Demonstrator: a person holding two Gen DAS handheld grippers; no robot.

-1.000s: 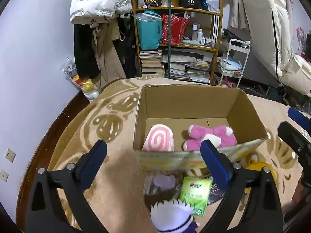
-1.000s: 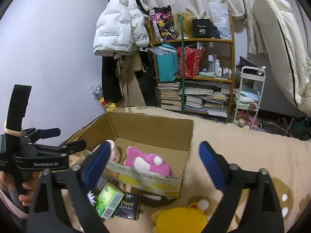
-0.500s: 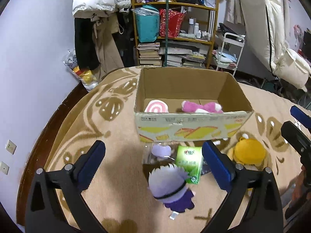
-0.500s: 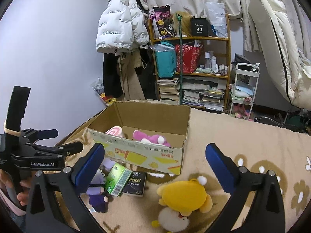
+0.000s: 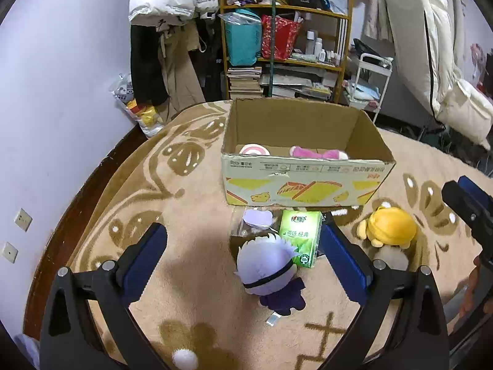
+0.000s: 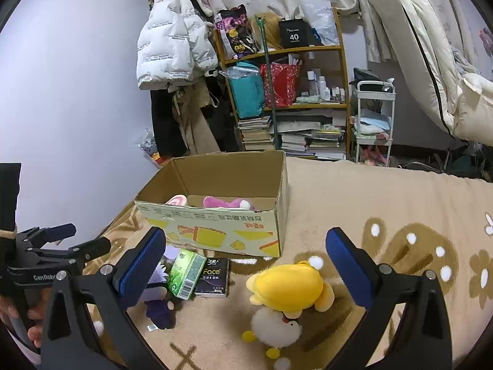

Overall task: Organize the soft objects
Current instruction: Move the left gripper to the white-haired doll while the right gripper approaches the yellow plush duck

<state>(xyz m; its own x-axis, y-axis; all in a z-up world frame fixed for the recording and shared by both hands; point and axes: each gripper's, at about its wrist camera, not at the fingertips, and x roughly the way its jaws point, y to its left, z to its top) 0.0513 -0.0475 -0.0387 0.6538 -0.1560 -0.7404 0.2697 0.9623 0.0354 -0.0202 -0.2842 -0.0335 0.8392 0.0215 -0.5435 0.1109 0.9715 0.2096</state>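
Inside box (image 5: 305, 182): pink plush (image 5: 317, 153), swirl cushion (image 5: 254, 150).

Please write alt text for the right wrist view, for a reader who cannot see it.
The open right gripper hovers over a yellow plush toy on a beige patterned rug, in front of a cardboard box holding a pink plush. A green tissue pack and a dark tissue pack lie beside the box, with the left gripper at the left edge.

lilac wall (image 5: 61, 92), patterned rug (image 5: 191, 203), cluttered shelf (image 6: 286, 92)
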